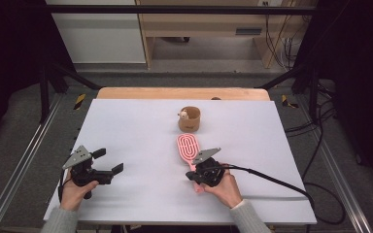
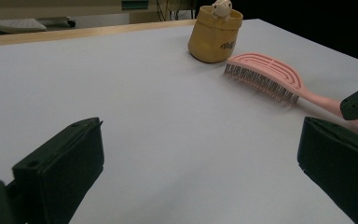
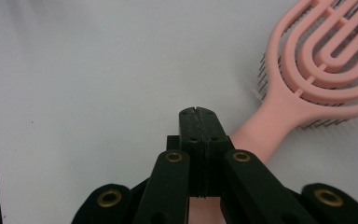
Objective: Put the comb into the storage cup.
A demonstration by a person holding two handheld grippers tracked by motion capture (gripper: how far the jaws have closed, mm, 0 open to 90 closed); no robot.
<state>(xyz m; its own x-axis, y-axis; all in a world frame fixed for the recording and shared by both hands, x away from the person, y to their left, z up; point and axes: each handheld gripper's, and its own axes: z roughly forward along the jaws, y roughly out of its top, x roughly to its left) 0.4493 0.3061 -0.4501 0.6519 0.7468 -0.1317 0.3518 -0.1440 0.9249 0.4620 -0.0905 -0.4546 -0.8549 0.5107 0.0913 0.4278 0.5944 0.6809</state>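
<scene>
A tan cup [image 1: 189,120] holding 1 small white figure [image 1: 182,114] is standing just behind the pink brush [image 1: 188,147]. The right claw [image 3: 199,112] is hovering clenched over its handle; the left claw [image 1: 108,161] is gaping, released.

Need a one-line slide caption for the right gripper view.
Right gripper, jaws shut together with nothing between them, poised over the handle of a pink hairbrush lying bristles-down on the white table.
</scene>
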